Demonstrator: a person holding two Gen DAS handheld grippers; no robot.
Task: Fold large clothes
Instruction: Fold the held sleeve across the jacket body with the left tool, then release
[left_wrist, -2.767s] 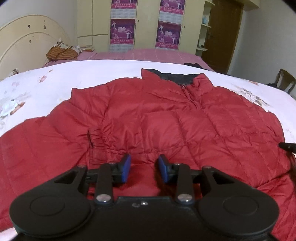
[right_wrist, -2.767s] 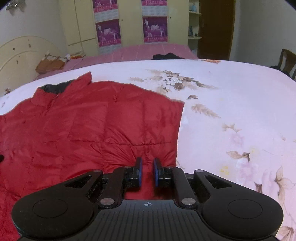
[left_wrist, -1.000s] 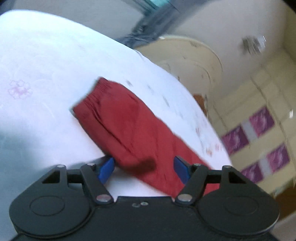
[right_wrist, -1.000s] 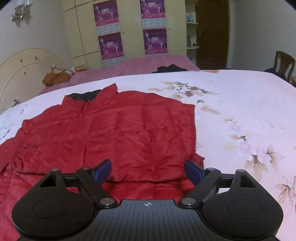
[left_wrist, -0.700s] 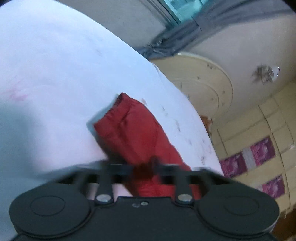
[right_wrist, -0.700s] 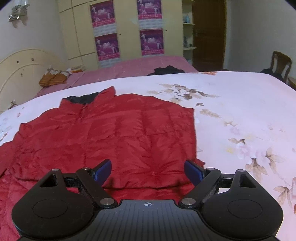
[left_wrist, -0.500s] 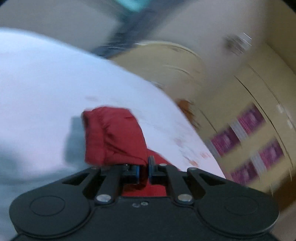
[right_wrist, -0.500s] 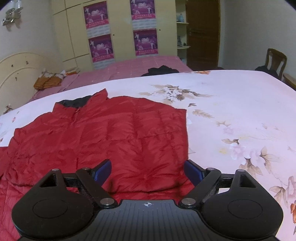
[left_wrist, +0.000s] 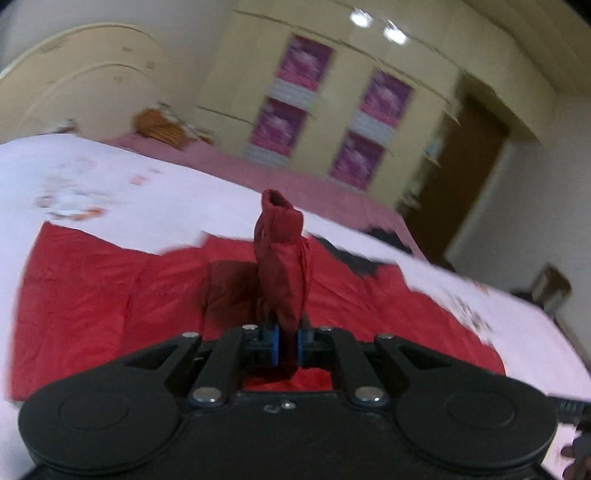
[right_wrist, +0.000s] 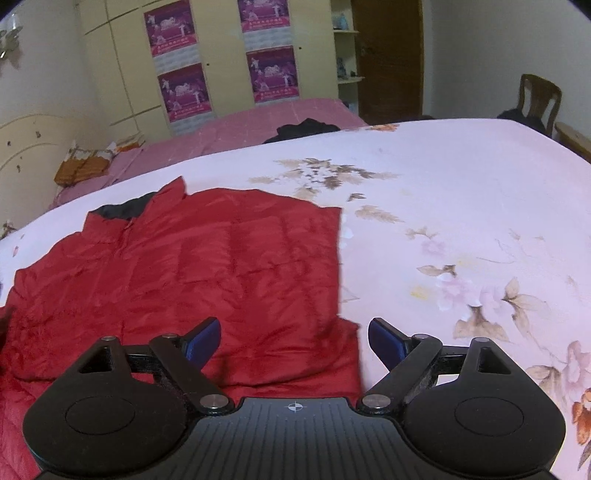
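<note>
The red padded jacket (right_wrist: 192, 280) is lying spread on the flowered bedspread (right_wrist: 461, 206), nearer its left edge, right side already folded in. The left gripper (left_wrist: 287, 341) is pinching the sleeve (left_wrist: 282, 266) tight and holding it up over the jacket's body. The right gripper (right_wrist: 294, 338) has just been opening wide, nothing between its jaws. Next, I think, the sleeve needs laying flat across the chest.
</note>
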